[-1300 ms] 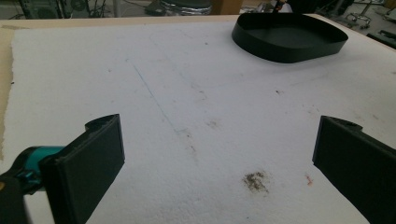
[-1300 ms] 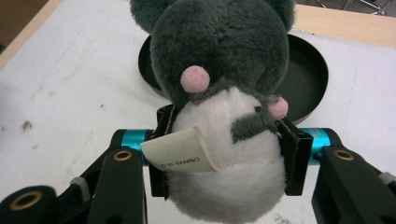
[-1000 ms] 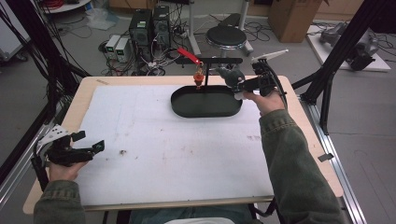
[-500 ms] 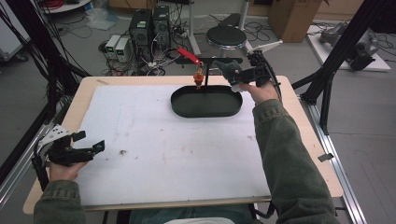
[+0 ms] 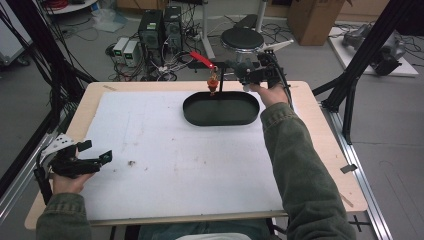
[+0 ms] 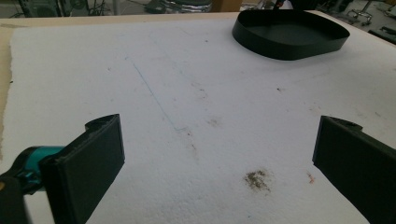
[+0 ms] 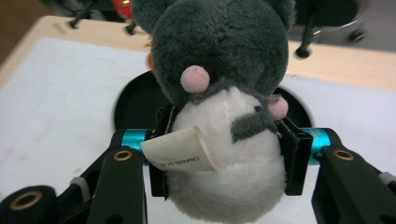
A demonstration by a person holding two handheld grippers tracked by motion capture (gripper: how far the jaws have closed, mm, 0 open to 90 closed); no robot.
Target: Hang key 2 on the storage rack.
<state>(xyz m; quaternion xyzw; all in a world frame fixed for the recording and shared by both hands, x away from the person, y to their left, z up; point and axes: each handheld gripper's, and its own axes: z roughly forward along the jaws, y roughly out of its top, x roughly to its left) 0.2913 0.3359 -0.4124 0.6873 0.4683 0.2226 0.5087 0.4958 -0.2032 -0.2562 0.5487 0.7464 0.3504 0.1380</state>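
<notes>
We are squeezing a grey and white plush mouse (image 7: 219, 116) in our right gripper (image 7: 224, 154), above the black oval tray's (image 5: 200, 114) far right edge. Our left gripper (image 6: 210, 158) is hanging wide open, holding nothing, near the table's (image 5: 320, 125) left edge.

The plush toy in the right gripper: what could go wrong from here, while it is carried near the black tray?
1. The right gripper squeezes only the soft white belly of the plush toy; the heavy grey head hangs beyond the pads, so it might slip or tilt out.
2. The paper tag lies against one pad and could weaken the grip.
3. Released here, the toy could catch the rim of the black tray instead of landing inside.
</notes>
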